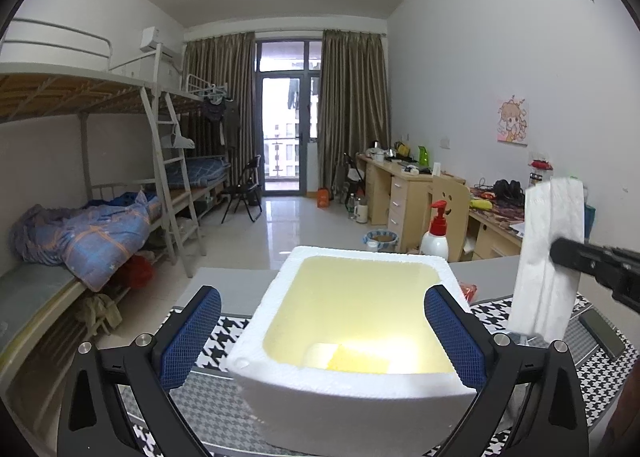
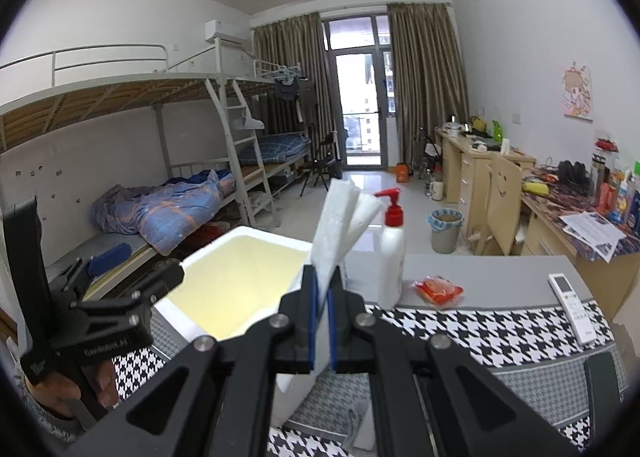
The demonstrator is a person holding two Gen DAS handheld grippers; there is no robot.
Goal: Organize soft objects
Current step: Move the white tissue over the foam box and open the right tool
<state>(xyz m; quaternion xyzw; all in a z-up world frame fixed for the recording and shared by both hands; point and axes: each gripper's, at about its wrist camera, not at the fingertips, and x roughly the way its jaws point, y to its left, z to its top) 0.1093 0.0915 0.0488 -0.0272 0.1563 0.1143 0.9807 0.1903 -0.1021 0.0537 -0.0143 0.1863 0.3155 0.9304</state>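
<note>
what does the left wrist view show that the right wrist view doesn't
Only the left wrist view shows the foam box floor, where a yellow sponge and a pale soft block lie, and a dark phone on the cloth.

Only the right wrist view shows the white remote and the hand holding the left gripper.

Both show the white foam box, the red-capped pump bottle, the orange packet and the white folded cloth pinched in the right gripper.
</note>
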